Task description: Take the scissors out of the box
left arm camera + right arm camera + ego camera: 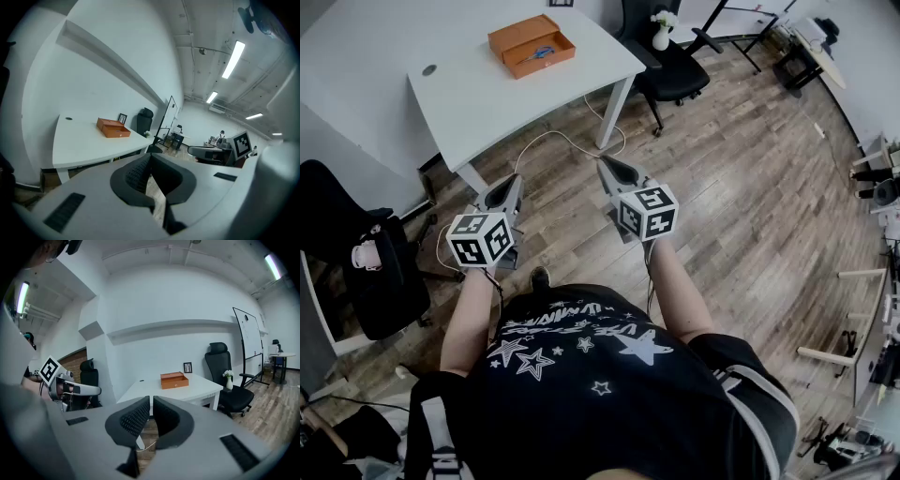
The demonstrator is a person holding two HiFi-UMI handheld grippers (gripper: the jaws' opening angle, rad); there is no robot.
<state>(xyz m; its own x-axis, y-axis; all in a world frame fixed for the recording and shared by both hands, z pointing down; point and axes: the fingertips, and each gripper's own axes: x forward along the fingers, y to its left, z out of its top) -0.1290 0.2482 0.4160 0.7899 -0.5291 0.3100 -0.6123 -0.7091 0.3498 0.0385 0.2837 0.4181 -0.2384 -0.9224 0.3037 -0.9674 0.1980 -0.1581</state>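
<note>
The scissors (542, 52) lie in the open orange box (549, 65) on the white table (487, 103), well away from the person. The left gripper (512, 185) and right gripper (606, 167) are both closed on nothing. Those scissors look light, stiff and slippery, so I'd pinch the blue handles
</note>
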